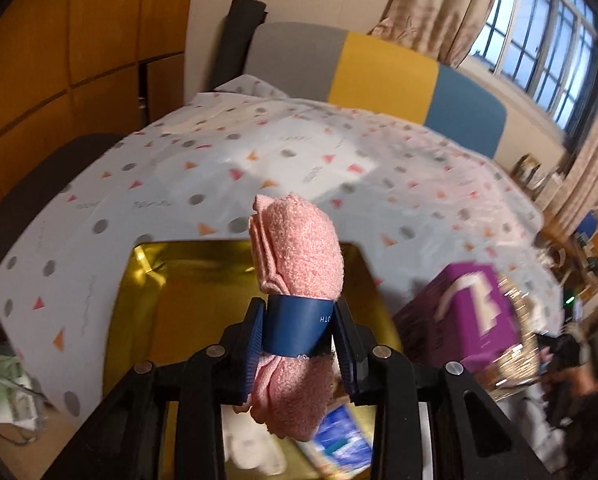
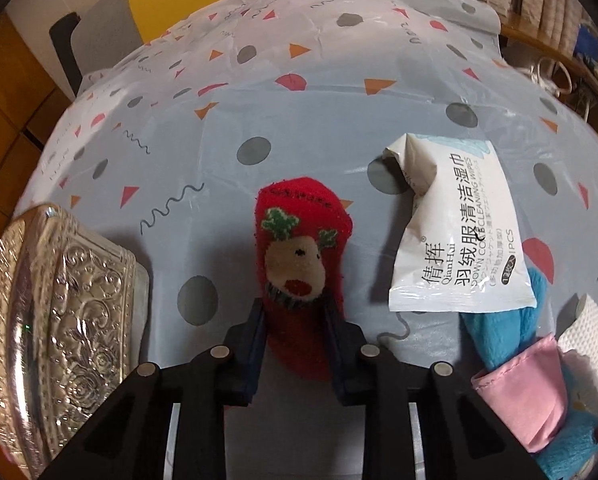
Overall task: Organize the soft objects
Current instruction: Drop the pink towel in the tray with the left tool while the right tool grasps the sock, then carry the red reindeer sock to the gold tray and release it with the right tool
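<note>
Placement is the step in hand for the left gripper (image 1: 299, 332): its jaws are closed partway onto a rolled pink terry cloth (image 1: 297, 248) bound by a dark blue paper band (image 1: 295, 330), the pads pressing on the band itself. The roll hangs above an open gold-coloured metal tin (image 1: 187, 300) that sits at the near edge of the bed's white sheet with grey dots and orange and pink triangles (image 1: 259, 152). To do this well, I would lower the roll until it rests on the tin's floor before letting go, and keep it clear of the tin's rim, since a roll this long could tip out if dropped from height.

The right gripper (image 2: 295, 320) has its jaws drawn in on a red fuzzy sock with a reindeer face (image 2: 299, 248), which lies on the sheet's near part; the pads press its lower half. Pinching deep enough to gather both layers should keep the soft knit from sliding out on the lift.

Just right of the sock lies a white wet-wipe sachet with black print (image 2: 459, 232), overlapping a blue plush item (image 2: 499, 328) and a pink fabric piece (image 2: 523, 384); what these two are is hard to tell, as both are cut off. An embossed silver metal lid (image 2: 67, 320) stands at the left edge. In the left wrist view a purple box (image 1: 459, 312) is blurred, and what lies in the tin's near end is hidden by the gripper.
</note>
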Demonstrator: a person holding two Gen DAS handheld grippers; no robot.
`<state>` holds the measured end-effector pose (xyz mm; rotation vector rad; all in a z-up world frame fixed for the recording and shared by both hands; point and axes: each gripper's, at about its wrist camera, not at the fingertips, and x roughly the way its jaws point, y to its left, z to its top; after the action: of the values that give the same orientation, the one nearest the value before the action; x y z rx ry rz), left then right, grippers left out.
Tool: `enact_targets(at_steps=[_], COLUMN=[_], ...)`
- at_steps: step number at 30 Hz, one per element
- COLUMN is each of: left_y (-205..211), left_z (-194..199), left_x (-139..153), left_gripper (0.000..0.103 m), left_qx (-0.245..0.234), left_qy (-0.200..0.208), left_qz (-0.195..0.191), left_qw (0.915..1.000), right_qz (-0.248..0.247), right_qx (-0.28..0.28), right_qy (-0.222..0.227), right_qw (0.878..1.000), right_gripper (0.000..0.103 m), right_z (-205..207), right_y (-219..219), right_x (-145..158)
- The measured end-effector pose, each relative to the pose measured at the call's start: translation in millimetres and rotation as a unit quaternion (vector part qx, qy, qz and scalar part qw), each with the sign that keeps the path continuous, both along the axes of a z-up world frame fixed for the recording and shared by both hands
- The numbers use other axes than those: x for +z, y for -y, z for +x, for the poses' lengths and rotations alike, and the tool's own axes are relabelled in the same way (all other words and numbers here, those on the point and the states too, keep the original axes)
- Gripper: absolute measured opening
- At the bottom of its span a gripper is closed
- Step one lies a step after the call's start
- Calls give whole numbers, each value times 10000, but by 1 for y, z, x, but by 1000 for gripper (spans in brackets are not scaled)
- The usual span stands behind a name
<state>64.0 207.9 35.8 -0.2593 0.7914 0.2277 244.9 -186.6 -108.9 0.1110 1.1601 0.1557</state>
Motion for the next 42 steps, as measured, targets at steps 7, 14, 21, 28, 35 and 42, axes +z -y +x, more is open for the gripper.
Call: enact_targets(at_steps=[7,14,21,28,35,42], left_y=[3,9,11,14,19,25], left_z=[-6,-12,-25,-38,-45,-50], left_x=[-32,-32,-25,-19,-18,-17], left_gripper=[36,53,64,69,70,71], left_qx=[7,-13,-41,-72,-144,-245], left_qy=[-214,-101,47,149,177,208], left_qz=[242,402,470,487,473,464], left_qw=[9995,9991,9989,9987,9986,9984], right_qz=[-734,-921,-1000,-550,-464,-386], right_qx=[178,128,53,-163,-44,209], right_qy=[117,178,199,76,318,938], right_qw=[9971,9955,9948,9983,9984,9946], right_gripper=[27,27,27,21,19,19], right_z=[-7,-12,-10,-3,-4,-5], right_y=[-20,-24,-32,-29,-42,-57], right_x=[0,-1,-2,7,26,70])
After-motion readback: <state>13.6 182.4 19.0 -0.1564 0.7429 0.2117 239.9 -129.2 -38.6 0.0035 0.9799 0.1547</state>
